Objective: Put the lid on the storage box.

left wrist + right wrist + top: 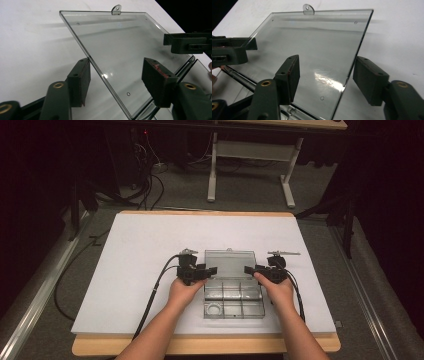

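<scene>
Clear lid (230,264) of box (233,301) raised mid-table, long axis left-right, each side edge between the apart jaws of left gripper (206,271) and right gripper (253,270), neither clamped.

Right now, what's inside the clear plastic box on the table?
The clear box has its lid open. Its base shows divided compartments, with a round shape in the front-left one. The others look empty, though both hands hide the base's outer edges.
</scene>
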A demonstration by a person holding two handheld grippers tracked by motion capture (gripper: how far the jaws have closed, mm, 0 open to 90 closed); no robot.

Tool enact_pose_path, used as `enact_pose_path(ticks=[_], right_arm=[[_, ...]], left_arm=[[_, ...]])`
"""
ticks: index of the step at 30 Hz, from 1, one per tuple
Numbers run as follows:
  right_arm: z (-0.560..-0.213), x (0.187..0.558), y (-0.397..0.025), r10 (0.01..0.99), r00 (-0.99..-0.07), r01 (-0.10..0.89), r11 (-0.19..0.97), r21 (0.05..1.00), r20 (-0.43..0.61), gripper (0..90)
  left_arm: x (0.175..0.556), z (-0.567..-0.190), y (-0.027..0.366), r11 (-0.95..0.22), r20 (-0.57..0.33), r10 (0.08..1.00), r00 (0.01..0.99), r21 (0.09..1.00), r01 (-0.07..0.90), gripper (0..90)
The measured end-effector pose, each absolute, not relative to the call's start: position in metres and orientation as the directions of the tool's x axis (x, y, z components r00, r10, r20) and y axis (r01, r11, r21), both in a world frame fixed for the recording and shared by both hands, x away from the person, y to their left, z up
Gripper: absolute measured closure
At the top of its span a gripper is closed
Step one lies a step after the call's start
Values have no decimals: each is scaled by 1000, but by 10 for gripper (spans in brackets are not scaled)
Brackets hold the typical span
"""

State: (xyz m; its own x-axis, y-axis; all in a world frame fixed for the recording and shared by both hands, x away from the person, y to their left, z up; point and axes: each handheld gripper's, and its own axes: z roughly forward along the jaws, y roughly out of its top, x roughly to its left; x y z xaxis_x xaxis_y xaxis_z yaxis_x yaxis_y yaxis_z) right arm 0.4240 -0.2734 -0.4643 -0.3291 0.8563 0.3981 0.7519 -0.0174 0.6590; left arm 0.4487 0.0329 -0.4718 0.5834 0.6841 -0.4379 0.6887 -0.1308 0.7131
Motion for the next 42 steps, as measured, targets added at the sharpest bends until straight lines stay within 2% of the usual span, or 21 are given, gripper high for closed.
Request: enact_pose_path(ticks=[12,24,42], right_arm=[[-454,416,-267,882,-358,706,39,707,308,420],[-443,404,-266,895,-381,659,86,748,232,520],[-432,388,-264,908,-391,607,131,784,151,606]], left_arm=[[443,-462,35,-143,-365,707,606,765,628,533],[433,-449,38,-150,-289,723,627,820,552,670],[418,-437,42,-168,-220,728,650,861,480,778]])
